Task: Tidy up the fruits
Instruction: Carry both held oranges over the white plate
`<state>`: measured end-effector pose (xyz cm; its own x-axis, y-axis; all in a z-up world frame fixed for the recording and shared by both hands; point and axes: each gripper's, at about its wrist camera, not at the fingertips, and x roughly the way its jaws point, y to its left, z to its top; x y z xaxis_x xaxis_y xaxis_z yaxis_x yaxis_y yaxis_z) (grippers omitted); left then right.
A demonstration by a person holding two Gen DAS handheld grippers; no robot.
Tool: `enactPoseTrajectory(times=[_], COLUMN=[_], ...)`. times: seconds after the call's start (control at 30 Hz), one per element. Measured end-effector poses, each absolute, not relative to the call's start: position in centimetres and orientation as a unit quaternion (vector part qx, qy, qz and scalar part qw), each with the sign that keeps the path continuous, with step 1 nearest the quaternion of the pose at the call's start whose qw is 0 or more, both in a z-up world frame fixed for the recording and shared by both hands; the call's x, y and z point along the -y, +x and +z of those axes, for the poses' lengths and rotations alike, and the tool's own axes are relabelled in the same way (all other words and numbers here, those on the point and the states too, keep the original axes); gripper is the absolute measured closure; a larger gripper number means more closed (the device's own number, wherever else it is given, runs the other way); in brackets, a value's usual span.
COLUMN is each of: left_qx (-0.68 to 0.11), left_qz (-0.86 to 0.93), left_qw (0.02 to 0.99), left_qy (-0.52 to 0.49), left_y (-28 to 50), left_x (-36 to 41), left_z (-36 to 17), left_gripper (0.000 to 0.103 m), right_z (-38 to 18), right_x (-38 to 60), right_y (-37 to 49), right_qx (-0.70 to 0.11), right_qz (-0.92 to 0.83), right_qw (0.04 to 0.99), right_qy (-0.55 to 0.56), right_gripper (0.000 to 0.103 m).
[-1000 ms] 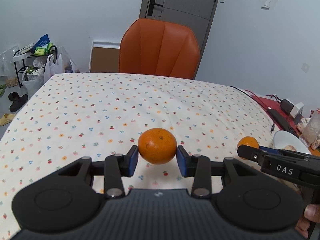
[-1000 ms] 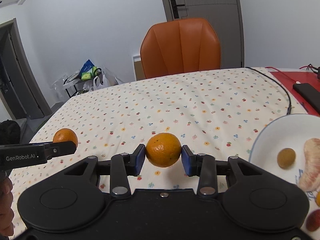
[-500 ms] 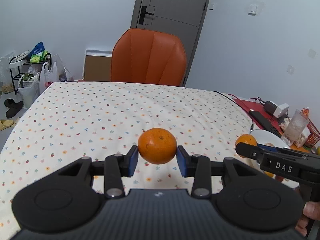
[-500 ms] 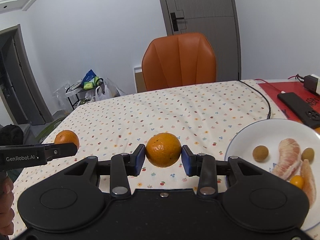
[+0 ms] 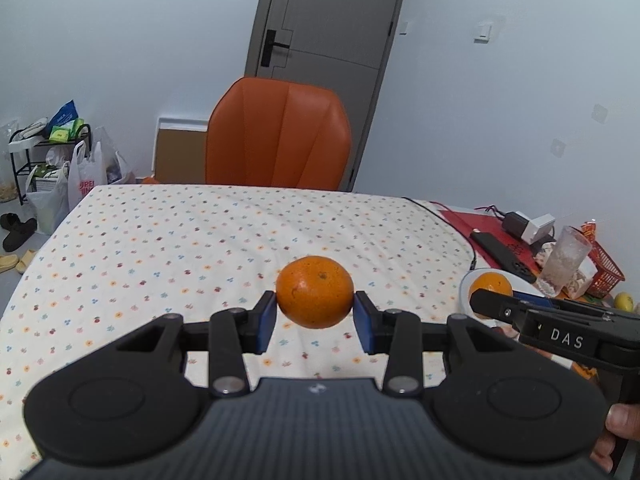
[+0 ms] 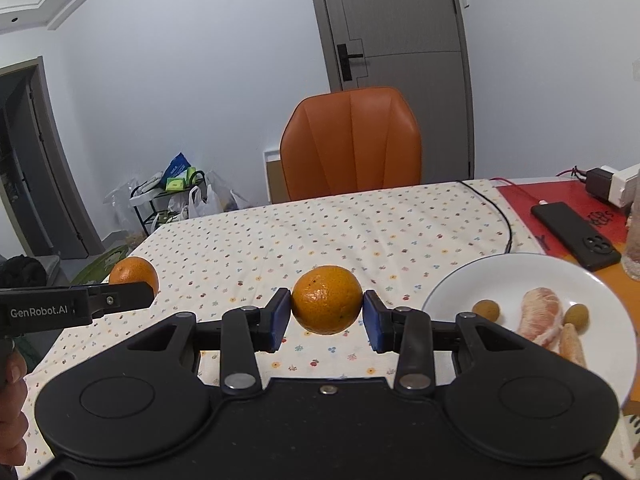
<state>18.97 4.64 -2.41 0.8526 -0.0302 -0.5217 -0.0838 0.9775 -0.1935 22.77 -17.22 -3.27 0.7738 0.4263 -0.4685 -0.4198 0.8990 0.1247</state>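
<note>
My left gripper (image 5: 315, 317) is shut on an orange (image 5: 315, 291), held above the flowered tablecloth. My right gripper (image 6: 326, 322) is shut on a second orange (image 6: 327, 299), also held above the cloth. Each gripper shows in the other's view: the right one with its orange (image 5: 490, 283) at the right, the left one with its orange (image 6: 134, 273) at the left. A white plate (image 6: 472, 276) lies to the right of my right gripper, with peeled pomelo pieces (image 6: 540, 314) and small round fruits (image 6: 485, 310) on it.
An orange chair (image 6: 351, 142) stands at the table's far edge. A phone (image 6: 575, 241) on a cable lies on a red mat at the right, by a glass (image 5: 564, 260) and a red basket (image 5: 606, 272). Bags and a rack stand on the floor to the left.
Both grippers have risen and moved right with their oranges. The plate has come further into the right wrist view.
</note>
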Motion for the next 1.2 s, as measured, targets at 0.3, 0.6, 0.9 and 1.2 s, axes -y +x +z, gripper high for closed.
enactPoseTrajectory(times=[0.3, 0.6, 0.9, 1.2], left_qx=[-0.265, -0.269, -0.275, -0.281], left_qz=[-0.004, -0.032, -0.062, -0.087], left_qw=[0.958, 0.957, 0.955, 0.952], left_qy=[-0.106, -0.105, -0.095, -0.089], left_y=[19.3, 20.3, 21.6, 22.9], left_x=[-3.1, -0.9, 1.6, 4.1], left_z=[-2.1, -2.6, -2.8, -3.3], left_gripper=[0.063, 0.063, 0.063, 0.063], right_z=[-2.5, -2.3, -2.5, -3.4], right_x=[18.8, 21.2, 24.5, 27.4], right_y=[22.0, 21.7, 21.9, 22.0], right_qx=[-0.242, -0.239, -0.24, -0.245], right_qz=[0.208, 0.183, 0.149, 0.12], right_qw=[0.948, 0.954, 0.959, 0.962], right_qy=[0.005, 0.001, 0.014, 0.021], right_gripper=[0.066, 0.066, 0.066, 0.066])
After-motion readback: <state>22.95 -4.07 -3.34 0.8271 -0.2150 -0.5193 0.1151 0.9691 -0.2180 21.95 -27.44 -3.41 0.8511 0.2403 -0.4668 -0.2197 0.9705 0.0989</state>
